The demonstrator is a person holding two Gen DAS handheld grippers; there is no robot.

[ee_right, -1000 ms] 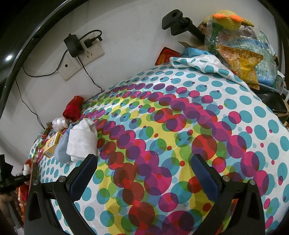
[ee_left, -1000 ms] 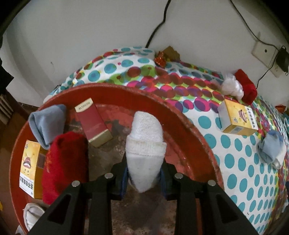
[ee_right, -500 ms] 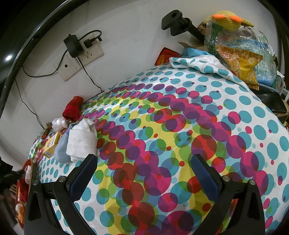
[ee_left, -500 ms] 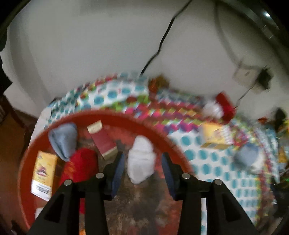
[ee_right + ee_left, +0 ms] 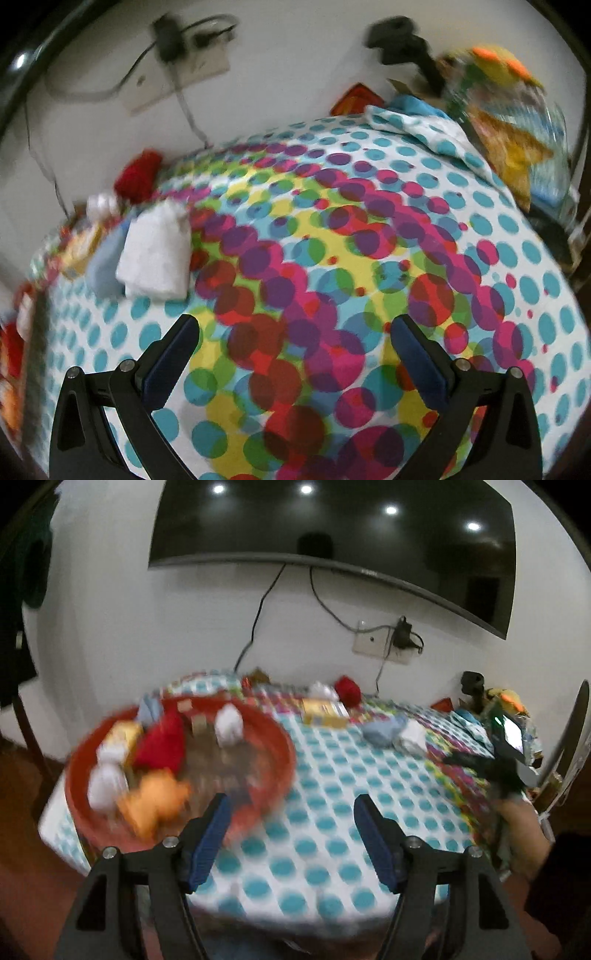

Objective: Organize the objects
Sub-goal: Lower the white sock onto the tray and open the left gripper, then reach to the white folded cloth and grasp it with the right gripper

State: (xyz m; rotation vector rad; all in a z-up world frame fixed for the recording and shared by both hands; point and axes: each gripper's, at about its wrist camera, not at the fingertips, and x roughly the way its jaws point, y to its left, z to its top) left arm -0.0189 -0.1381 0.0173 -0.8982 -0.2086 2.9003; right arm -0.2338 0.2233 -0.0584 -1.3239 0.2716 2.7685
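A: Where's the white sock (image 5: 228,724) now?

B: Lying in the red basin (image 5: 280,738) at the table's left edge, well ahead of the left gripper (image 5: 291,834), whose jaws just spread wide, nothing between them.

A: Right gripper (image 5: 295,362)?

B: Wide apart too, empty, over the dotted tablecloth (image 5: 332,258).

The left wrist view looks from beyond the bench (image 5: 314,834) edge, angled down toward the wall. The right wrist view hangs close above it. Both share the white sock (image 5: 413,734) (image 5: 155,254) and wall socket (image 5: 384,642) (image 5: 184,74).
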